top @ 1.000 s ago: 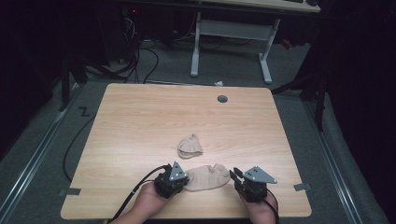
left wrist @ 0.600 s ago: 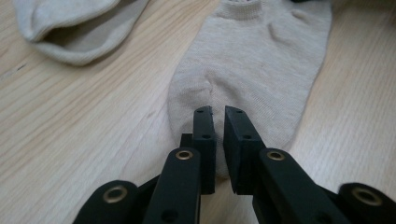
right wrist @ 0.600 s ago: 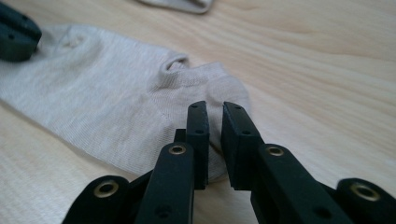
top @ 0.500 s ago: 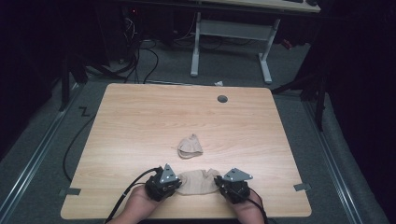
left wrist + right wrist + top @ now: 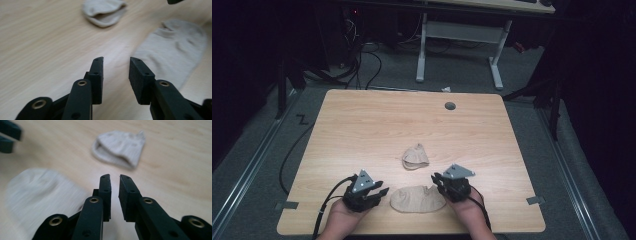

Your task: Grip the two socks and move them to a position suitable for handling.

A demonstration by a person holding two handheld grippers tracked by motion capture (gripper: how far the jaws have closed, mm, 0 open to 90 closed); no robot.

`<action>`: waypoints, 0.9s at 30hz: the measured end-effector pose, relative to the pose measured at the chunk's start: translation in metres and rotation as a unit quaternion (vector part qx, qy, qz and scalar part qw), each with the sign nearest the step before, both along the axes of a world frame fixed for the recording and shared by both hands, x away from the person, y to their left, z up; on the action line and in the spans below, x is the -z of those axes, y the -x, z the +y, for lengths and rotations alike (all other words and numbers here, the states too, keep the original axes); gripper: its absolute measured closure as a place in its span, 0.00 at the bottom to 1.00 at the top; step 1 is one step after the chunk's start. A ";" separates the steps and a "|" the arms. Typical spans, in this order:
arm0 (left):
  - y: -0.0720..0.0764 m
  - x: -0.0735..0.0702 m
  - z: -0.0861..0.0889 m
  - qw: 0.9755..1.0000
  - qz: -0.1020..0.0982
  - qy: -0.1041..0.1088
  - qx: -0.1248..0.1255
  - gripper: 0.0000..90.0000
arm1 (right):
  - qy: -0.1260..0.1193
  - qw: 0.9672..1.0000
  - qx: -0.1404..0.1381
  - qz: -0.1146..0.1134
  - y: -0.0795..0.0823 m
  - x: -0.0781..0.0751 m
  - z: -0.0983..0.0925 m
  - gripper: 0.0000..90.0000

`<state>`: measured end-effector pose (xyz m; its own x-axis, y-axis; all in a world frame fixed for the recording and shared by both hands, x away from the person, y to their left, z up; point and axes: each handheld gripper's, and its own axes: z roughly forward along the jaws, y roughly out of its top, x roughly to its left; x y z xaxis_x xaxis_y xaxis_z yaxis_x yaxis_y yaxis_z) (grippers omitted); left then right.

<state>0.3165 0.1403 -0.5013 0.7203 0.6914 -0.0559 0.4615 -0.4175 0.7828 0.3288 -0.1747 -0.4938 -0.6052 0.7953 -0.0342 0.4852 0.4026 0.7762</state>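
Left gripper [image 5: 373, 192]: near the front edge of the desk [image 5: 362, 130], just left of the flat sock [image 5: 418, 199]. Its jaws have just been opening and now stand apart with nothing between them; in the left gripper view only bare wood shows in the gap.

Right gripper [image 5: 437, 181]: just right of the flat sock, at its upper right end. The jaws stand a little apart, a narrow gap, with nothing held; the right gripper view shows bare desk between them.

Flat sock: it lies spread out between the two grippers, free of both. A second ago both grippers were at its two ends, very close on it; half a second ago they were still pressed in on it. Now they have moved outward and the sock rests alone.

Meaning: I judge the sock was just let go after being laid flat, so this step looks finished. The hands are free for the next thing.

Folded sock [image 5: 415, 156]: a little farther, toward the middle of the desk, apart from the flat one. It is bunched with its opening showing, in the same place as a second ago. Probably it is next to handle.

Desk hole [image 5: 450, 106]: far side, small round hole, nothing near it.
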 end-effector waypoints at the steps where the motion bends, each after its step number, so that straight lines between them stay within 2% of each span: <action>1: -0.005 -0.001 0.011 1.000 0.001 0.007 -0.016 0.70 | 0.001 1.000 0.011 0.006 -0.023 -0.002 0.008 0.85; 2: -0.005 -0.001 0.011 1.000 0.001 0.007 -0.016 0.70 | 0.001 1.000 0.011 0.006 -0.023 -0.002 0.008 0.85; 3: -0.007 -0.001 0.016 1.000 0.002 0.012 -0.023 0.70 | 0.007 1.000 0.013 0.004 -0.032 -0.003 0.014 0.84; 4: -0.011 -0.001 0.023 0.999 0.004 0.018 -0.032 0.70 | 0.012 1.000 0.015 0.011 -0.051 -0.004 0.024 0.84; 5: -0.011 -0.001 0.023 0.999 0.004 0.018 -0.032 0.70 | 0.012 1.000 0.015 0.011 -0.051 -0.004 0.024 0.84; 7: -0.015 -0.002 0.026 0.999 0.007 0.020 -0.035 0.70 | 0.020 0.999 0.019 0.017 -0.070 -0.004 0.033 0.87; 9: -0.017 -0.001 0.026 0.999 0.010 0.022 -0.036 0.70 | 0.032 0.999 0.022 0.033 -0.088 0.001 0.041 0.89; 10: -0.017 -0.001 0.026 0.999 0.010 0.021 -0.033 0.70 | 0.032 0.999 0.022 0.033 -0.088 0.001 0.041 0.89; 11: -0.016 -0.002 0.023 0.999 0.009 0.020 -0.027 0.70 | 0.045 0.998 0.022 0.047 -0.096 0.008 0.045 0.89; 12: -0.016 -0.002 0.023 0.999 0.009 0.020 -0.027 0.70 | 0.045 0.998 0.022 0.047 -0.096 0.008 0.045 0.89; 14: -0.015 -0.002 0.021 1.000 0.006 0.017 -0.022 0.70 | 0.056 0.996 0.020 0.062 -0.099 0.016 0.046 0.91; 15: -0.015 -0.002 0.020 1.000 0.006 0.015 -0.018 0.70 | 0.060 0.996 0.019 0.069 -0.099 0.020 0.046 0.91; 16: -0.015 -0.001 0.019 1.000 0.015 0.013 -0.010 0.70 | 0.061 0.996 0.013 0.067 -0.092 0.024 0.043 0.91; 18: -0.015 0.000 0.018 1.000 0.016 0.009 -0.009 0.70 | 0.061 0.996 0.010 0.066 -0.088 0.024 0.041 0.91; 19: -0.015 0.001 0.016 1.000 0.020 0.005 -0.007 0.70 | 0.057 0.996 0.004 0.070 -0.076 0.024 0.035 0.91; 20: -0.015 0.001 0.016 1.000 0.020 0.005 -0.007 0.70 | 0.057 0.996 0.004 0.070 -0.076 0.024 0.035 0.91; 21: -0.015 0.001 0.015 1.000 0.018 0.006 -0.006 0.70 | 0.057 0.996 -0.002 0.066 -0.061 0.024 0.029 0.91; 23: -0.014 0.000 0.014 1.000 0.015 0.005 -0.004 0.70 | 0.050 0.996 0.002 0.068 -0.048 0.024 0.022 0.90; 25: -0.014 -0.001 0.013 1.000 0.013 0.004 -0.004 0.70 | 0.053 0.996 0.011 0.064 -0.040 0.022 0.020 0.84; 27: -0.014 -0.001 0.013 1.000 0.013 0.004 -0.004 0.70 | 0.044 0.998 0.006 0.046 -0.031 0.014 0.022 0.79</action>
<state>0.3302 0.1530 -0.5004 0.7124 0.6971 -0.0807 0.4857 -0.4067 0.7738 0.3603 -0.1531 -0.5076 -0.5996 0.7988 -0.0493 0.5582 0.4615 0.6895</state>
